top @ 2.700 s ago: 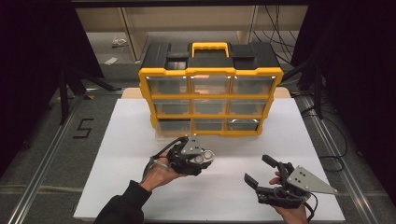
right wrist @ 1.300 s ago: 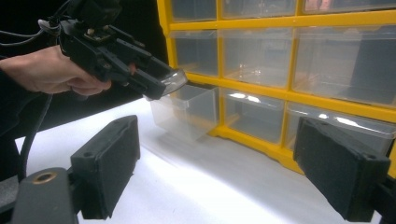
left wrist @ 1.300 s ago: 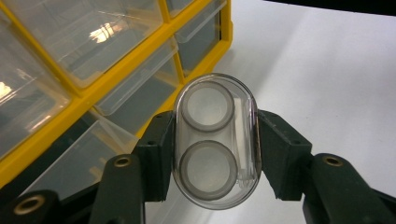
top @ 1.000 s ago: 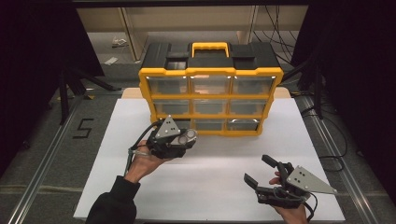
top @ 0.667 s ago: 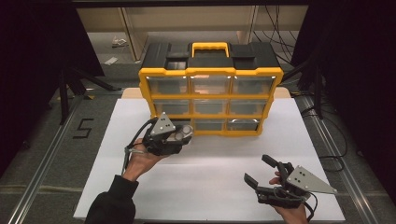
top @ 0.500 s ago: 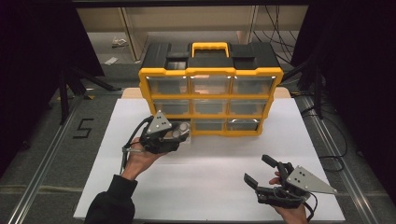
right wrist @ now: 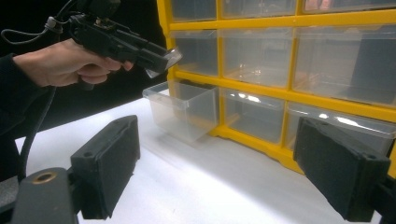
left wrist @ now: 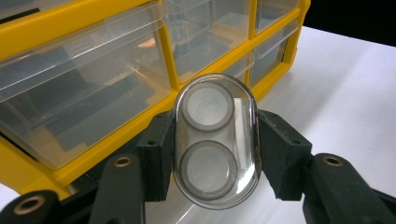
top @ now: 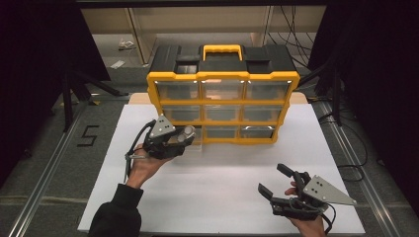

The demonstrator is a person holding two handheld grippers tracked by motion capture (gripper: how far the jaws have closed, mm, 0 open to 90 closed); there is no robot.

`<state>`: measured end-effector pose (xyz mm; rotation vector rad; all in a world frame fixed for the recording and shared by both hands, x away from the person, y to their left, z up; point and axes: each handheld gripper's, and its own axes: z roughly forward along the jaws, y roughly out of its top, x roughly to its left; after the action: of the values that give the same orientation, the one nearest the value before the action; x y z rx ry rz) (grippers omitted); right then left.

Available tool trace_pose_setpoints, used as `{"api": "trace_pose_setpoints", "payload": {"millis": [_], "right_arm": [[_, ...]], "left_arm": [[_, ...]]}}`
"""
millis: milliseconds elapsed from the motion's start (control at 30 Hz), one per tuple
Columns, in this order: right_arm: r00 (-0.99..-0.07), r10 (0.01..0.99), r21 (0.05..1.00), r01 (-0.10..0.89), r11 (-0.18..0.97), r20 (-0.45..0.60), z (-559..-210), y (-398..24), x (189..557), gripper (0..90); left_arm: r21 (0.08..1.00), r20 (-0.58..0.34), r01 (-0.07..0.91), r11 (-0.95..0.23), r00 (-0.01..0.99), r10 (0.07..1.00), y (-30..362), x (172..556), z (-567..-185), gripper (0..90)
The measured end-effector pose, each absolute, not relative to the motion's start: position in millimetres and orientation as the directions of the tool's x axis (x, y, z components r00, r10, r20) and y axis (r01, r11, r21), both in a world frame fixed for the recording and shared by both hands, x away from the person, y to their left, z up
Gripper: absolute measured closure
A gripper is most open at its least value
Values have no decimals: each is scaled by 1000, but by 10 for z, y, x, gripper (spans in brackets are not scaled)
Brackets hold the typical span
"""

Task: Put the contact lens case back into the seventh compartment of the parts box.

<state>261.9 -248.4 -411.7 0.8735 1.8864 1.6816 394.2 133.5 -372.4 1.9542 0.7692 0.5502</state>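
A yellow-framed organizer (top: 222, 81) with several clear drawers stands at the back of the white mat. Its bottom-left drawer (top: 196, 143) is pulled out, also seen in the right gripper view (right wrist: 182, 109). My left gripper (top: 187, 135) is shut on a clear oval case (left wrist: 215, 144) with two round grey-rimmed wells, its pads (left wrist: 280, 154) pressing both sides. It hovers just above the pulled-out drawer, as the right gripper view shows (right wrist: 161, 58). My right gripper (top: 274, 178) rests near the front right, open and with nothing between its jaws (right wrist: 215, 177).
The white mat (top: 222, 173) covers the table between the organizer and the front edge. A black "5" mark (top: 88, 136) lies on the grey surface to the left. Metal rails run along both sides. Cables trail at the far right.
The left gripper has carried the clear case from mid-mat away and leftward to the organizer's bottom-left drawer, creeping slightly left in the last second. The right gripper has stayed still.
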Motion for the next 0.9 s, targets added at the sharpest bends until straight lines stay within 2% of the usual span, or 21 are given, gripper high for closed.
{"api": "trace_pose_setpoints", "payload": {"millis": [900], "right_arm": [[-691,719,987,152,50,70,-4117,-2484,2618,155]], "left_arm": [[878,52,323,-352,667,743,1405,4114,-3824,491]]}}
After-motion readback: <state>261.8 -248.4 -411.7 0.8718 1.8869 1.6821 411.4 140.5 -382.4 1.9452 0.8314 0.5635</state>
